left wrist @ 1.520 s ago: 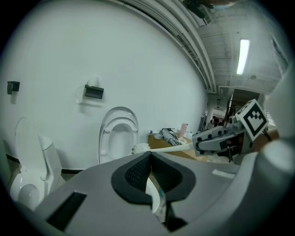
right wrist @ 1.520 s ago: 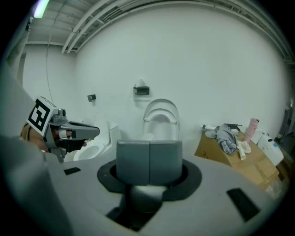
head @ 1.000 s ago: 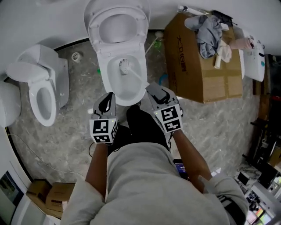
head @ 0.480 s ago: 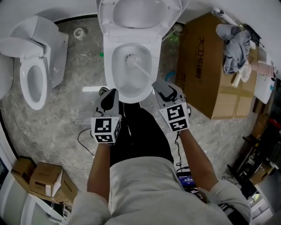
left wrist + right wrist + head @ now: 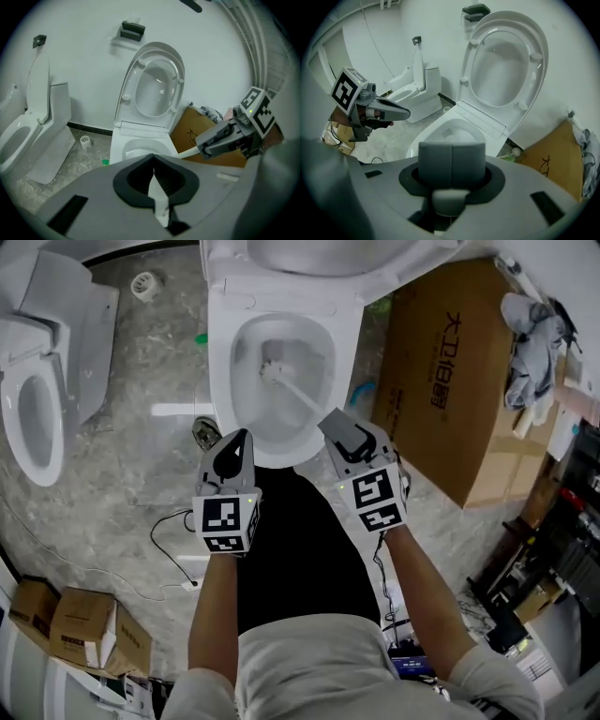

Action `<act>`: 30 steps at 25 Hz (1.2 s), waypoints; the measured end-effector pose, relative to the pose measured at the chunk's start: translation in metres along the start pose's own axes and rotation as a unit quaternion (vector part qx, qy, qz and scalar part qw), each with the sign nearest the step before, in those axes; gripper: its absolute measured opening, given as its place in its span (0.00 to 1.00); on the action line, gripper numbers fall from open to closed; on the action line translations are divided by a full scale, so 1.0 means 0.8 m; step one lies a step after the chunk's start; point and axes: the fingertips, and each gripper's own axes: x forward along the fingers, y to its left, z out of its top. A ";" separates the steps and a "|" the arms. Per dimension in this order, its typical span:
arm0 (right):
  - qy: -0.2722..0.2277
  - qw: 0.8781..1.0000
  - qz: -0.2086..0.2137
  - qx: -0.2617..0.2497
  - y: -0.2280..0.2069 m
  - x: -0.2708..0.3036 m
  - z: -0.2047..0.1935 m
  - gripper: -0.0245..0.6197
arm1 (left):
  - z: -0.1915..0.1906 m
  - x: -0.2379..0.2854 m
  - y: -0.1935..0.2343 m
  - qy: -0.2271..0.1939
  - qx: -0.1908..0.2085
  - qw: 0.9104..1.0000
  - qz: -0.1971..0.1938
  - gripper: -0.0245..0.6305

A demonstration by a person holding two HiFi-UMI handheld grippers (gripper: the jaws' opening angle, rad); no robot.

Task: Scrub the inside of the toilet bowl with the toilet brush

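Cardboard box, 2 o'clock in head view: single line of dark printed Chinese characters on top face. First looks like 大, second like 口, rest too blurred to read. Same print partly seen at 4 o'clock in both gripper views, illegible there. Left gripper, 7 o'clock, and right gripper, 5 o'clock: black-and-white square code markers on cube faces, patterns only.

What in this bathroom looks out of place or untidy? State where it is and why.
A large cardboard box stands right of the toilet, crumpled cloths heaped on top: storage clutter, odd for a bathroom. A loose black cable trails across the floor near the person's legs.
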 end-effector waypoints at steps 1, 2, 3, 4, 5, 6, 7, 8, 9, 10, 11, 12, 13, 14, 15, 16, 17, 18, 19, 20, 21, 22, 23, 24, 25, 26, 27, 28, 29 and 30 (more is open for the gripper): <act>0.004 1.000 0.001 -0.002 0.001 0.010 0.000 0.27 | -0.006 0.008 0.006 -0.001 -0.008 1.000 0.002 0.05; 0.007 1.000 0.003 -0.005 0.002 0.020 0.000 0.27 | -0.012 0.014 0.011 -0.001 -0.015 1.000 0.003 0.05; 0.010 1.000 0.005 -0.008 0.002 0.030 0.001 0.27 | -0.018 0.020 0.015 0.000 -0.021 1.000 0.002 0.05; 0.013 1.000 0.007 -0.010 0.003 0.039 0.001 0.27 | -0.023 0.024 0.017 0.001 -0.024 1.000 0.001 0.05; 0.017 1.000 0.008 -0.014 0.003 0.048 0.002 0.27 | -0.029 0.028 0.020 0.003 -0.024 1.000 0.000 0.05; 0.020 1.000 0.008 -0.020 0.003 0.057 0.002 0.27 | -0.035 0.031 0.023 0.006 -0.022 1.000 -0.001 0.05; 0.023 0.999 0.006 -0.027 0.002 0.067 0.003 0.27 | -0.040 0.034 0.026 0.008 -0.018 1.000 -0.002 0.05; 0.024 0.999 0.004 -0.037 0.001 0.075 0.004 0.27 | -0.045 0.036 0.029 0.011 -0.015 1.000 -0.004 0.05; 0.025 0.999 0.000 -0.047 -0.002 0.083 0.006 0.27 | -0.049 0.039 0.030 0.013 -0.013 1.000 -0.008 0.05; 0.027 0.998 -0.004 -0.061 -0.005 0.090 0.008 0.27 | -0.052 0.042 0.030 0.015 -0.011 1.000 -0.013 0.05; 0.029 0.997 -0.007 -0.077 -0.008 0.097 0.011 0.27 | -0.055 0.045 0.029 0.017 -0.009 1.000 -0.018 0.05; 0.033 0.995 -0.010 -0.094 -0.012 0.104 0.014 0.27 | -0.057 0.048 0.029 0.019 -0.007 1.000 -0.023 0.05; 0.038 0.993 -0.012 -0.110 -0.015 0.112 0.017 0.27 | -0.058 0.050 0.030 0.021 -0.008 0.999 -0.025 0.05; 0.044 0.991 -0.012 -0.122 -0.016 0.121 0.020 0.27 | -0.059 0.051 0.032 0.022 -0.009 0.999 -0.026 0.05; 0.050 0.990 -0.009 -0.133 -0.017 0.130 0.022 0.27 | -0.059 0.052 0.035 0.023 -0.011 0.999 -0.026 0.05; 0.055 0.988 -0.005 -0.142 -0.016 0.140 0.024 0.27 | -0.059 0.053 0.038 0.024 -0.012 0.999 -0.025 0.05; 0.059 0.987 0.000 -0.149 -0.016 0.149 0.025 0.27 | -0.059 0.054 0.041 0.025 -0.014 0.999 -0.024 0.05; 0.062 0.986 0.004 -0.156 -0.016 0.158 0.027 0.27 | -0.059 0.055 0.043 0.025 -0.015 0.999 -0.022 0.05; 0.063 0.985 0.008 -0.162 -0.017 0.165 0.029 0.27 | -0.059 0.056 0.044 0.025 -0.017 0.999 -0.021 0.05; 0.062 0.984 0.010 -0.166 -0.017 0.171 0.032 0.27 | -0.058 0.056 0.044 0.025 -0.019 0.999 -0.020 0.05; 0.059 0.984 0.011 -0.170 -0.019 0.176 0.035 0.27 | -0.058 0.057 0.044 0.026 -0.021 0.999 -0.019 0.05; 0.056 0.983 0.011 -0.173 -0.020 0.180 0.039 0.27 | -0.058 0.057 0.044 0.026 -0.022 0.999 -0.019 0.05; 0.053 0.983 0.011 -0.174 -0.021 0.184 0.044 0.27 | -0.058 0.057 0.044 0.026 -0.023 0.999 -0.019 0.05; 0.052 0.983 0.010 -0.176 -0.023 0.187 0.049 0.27 | -0.058 0.056 0.045 0.026 -0.023 0.999 -0.019 0.05; 0.052 0.983 0.009 -0.177 -0.024 0.190 0.054 0.27 | -0.056 0.056 0.047 0.024 -0.024 0.999 -0.018 0.05; 0.052 0.983 0.008 -0.179 -0.026 0.193 0.058 0.26 | -0.055 0.055 0.047 0.021 -0.025 0.999 -0.018 0.05; 0.052 0.982 0.008 -0.180 -0.027 0.195 0.061 0.26 | -0.053 0.055 0.048 0.019 -0.025 0.999 -0.017 0.05; 0.052 0.982 0.008 -0.181 -0.029 0.196 0.063 0.26 | -0.053 0.055 0.048 0.018 -0.026 0.999 -0.017 0.05; 0.053 0.982 0.009 -0.183 -0.031 0.197 0.063 0.27 | -0.053 0.056 0.047 0.017 -0.026 0.999 -0.016 0.05; 0.055 0.981 0.008 -0.184 -0.034 0.197 0.062 0.27 | -0.053 0.059 0.046 0.018 -0.025 0.999 -0.017 0.05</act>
